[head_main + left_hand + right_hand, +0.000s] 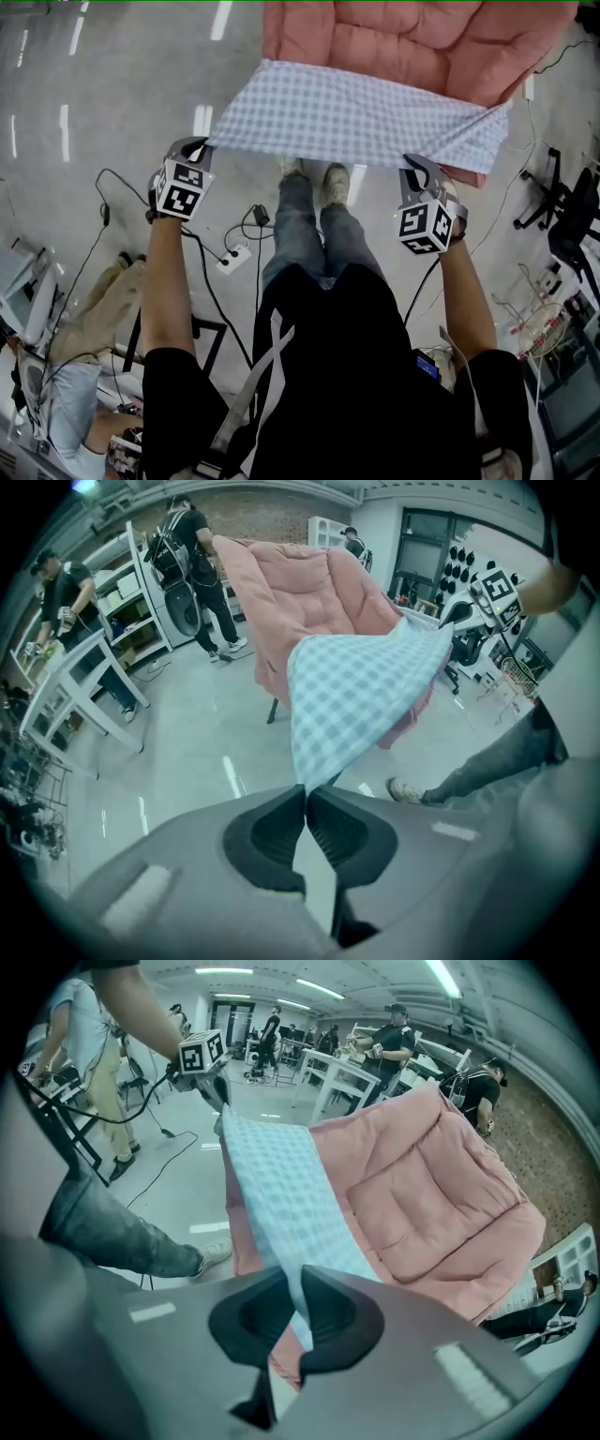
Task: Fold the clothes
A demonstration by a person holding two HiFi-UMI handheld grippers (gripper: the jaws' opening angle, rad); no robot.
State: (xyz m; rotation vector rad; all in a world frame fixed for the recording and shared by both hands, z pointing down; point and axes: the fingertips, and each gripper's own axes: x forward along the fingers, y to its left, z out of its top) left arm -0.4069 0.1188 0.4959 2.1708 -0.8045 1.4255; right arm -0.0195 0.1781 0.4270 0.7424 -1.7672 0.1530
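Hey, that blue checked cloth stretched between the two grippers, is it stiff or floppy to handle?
Probably floppy: the checked cloth gathers to a point at the left gripper and right gripper and drapes over the pink chair. Likely light, since corner pinches alone carry it. Such small grips might slip under a hard tug.

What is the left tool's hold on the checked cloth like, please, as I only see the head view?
Observer: The left tool is shut on a corner of the checked cloth.
Operator: And the right tool, please?
Observer: The right tool is shut on the opposite corner.
Operator: Is anyone beyond the pink chair?
Observer: Yes, a person in a cap stands at a white table beyond it.
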